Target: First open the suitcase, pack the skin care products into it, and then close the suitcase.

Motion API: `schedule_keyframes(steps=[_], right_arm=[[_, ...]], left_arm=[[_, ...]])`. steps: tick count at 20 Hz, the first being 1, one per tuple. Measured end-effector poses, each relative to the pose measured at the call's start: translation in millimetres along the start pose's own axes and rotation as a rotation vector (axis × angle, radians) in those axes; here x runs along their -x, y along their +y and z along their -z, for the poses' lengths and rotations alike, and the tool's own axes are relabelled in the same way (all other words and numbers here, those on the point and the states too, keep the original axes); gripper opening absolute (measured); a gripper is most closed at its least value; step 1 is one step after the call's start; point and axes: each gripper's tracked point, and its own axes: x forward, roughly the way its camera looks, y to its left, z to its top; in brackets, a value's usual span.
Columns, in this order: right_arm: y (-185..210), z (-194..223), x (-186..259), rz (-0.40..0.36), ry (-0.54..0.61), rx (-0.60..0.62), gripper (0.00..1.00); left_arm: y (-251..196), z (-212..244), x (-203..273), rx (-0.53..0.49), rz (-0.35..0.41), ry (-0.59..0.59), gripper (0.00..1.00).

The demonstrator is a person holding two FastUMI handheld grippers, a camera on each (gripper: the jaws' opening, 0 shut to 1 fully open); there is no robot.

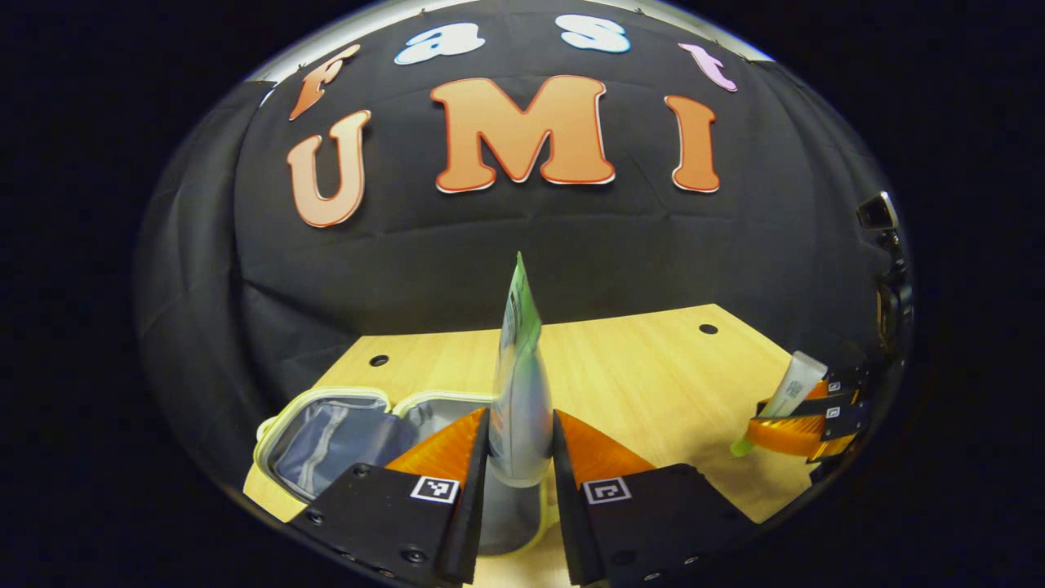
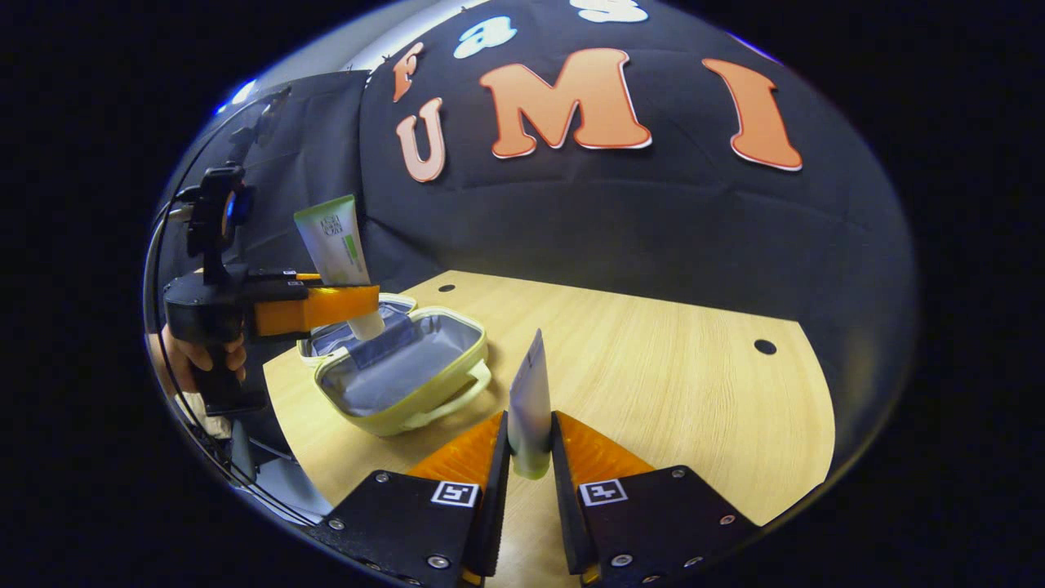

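Left gripper view: left gripper (image 1: 521,445) clamps a green-topped tube (image 1: 519,384) upright above the open suitcase (image 1: 343,437).

Right gripper view: right gripper (image 2: 531,457) pinches a second tube (image 2: 531,404) over the table (image 2: 653,384).

Packing step; next, likely lower the green-topped tube into the suitcase and let go.

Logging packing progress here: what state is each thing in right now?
suitcase: open on the table, nothing visible inside
green tube: clamped upright in the left tongs, held above the suitcase
white tube: clamped in the right tongs, not yet over the suitcase
table: bears the suitcase
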Motion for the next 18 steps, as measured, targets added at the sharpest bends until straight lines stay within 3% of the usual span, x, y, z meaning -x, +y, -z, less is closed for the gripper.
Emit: schedule_keyframes(steps=[4, 9, 18], right_arm=[[21, -25, 0, 0.01, -0.021, 0.027, 0.31], [54, -38, -13, 0.051, -0.016, -0.003, 0.31], [82, -35, -28, 0.159, 0.018, -0.073, 0.31]], left_arm=[[52, 8, 2, -0.009, -0.021, 0.037, 0.41], [95, 42, -14, 0.009, 0.034, 0.143, 0.41], [99, 129, -67, -0.066, 0.176, 0.422, 0.41]])
